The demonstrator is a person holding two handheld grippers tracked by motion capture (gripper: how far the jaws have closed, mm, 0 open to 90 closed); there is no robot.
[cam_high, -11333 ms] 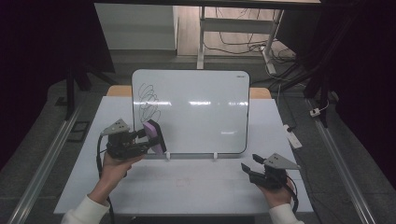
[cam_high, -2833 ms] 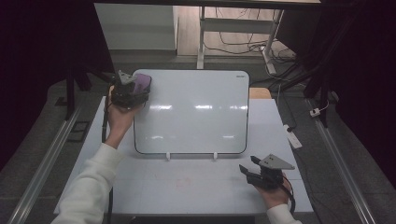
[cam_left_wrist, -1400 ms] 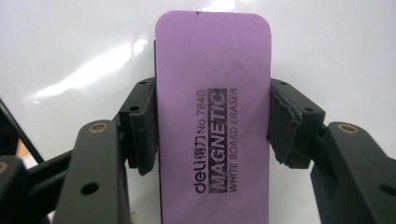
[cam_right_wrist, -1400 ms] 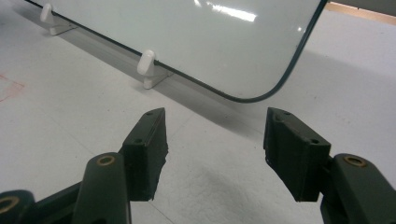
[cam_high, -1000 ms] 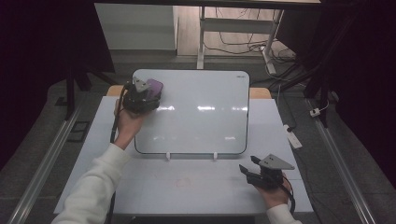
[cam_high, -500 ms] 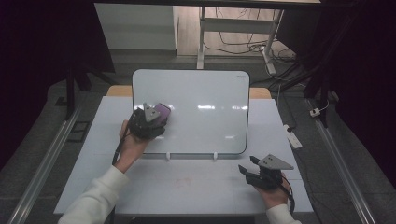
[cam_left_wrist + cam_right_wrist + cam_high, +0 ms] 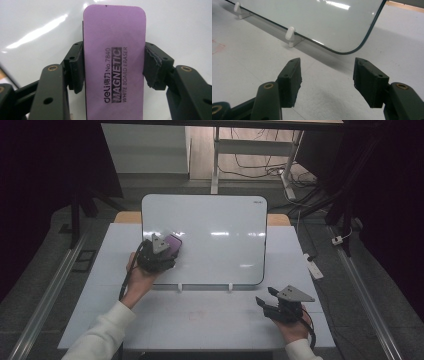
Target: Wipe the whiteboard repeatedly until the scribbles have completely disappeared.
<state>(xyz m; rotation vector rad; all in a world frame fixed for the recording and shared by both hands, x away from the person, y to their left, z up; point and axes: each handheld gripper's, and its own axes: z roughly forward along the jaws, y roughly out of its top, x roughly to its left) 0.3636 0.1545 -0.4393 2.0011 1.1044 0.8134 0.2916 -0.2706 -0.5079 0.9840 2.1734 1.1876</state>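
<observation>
Both jaws of the left gripper (image 7: 113,67) clamp the purple eraser (image 7: 114,62) by its long edges, flat against the whiteboard (image 7: 220,230). Uneven pressure could twist it loose. Right gripper (image 7: 327,82) gapes empty over the table (image 7: 210,320).

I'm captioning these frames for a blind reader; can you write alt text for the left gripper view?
A purple eraser, printed "deli No.7840 MAGNETIC WHITE BOARD ERASER", is clamped between the left gripper's two black jaws. Behind it lies the glossy whiteboard, with streaks of reflected light.
</observation>
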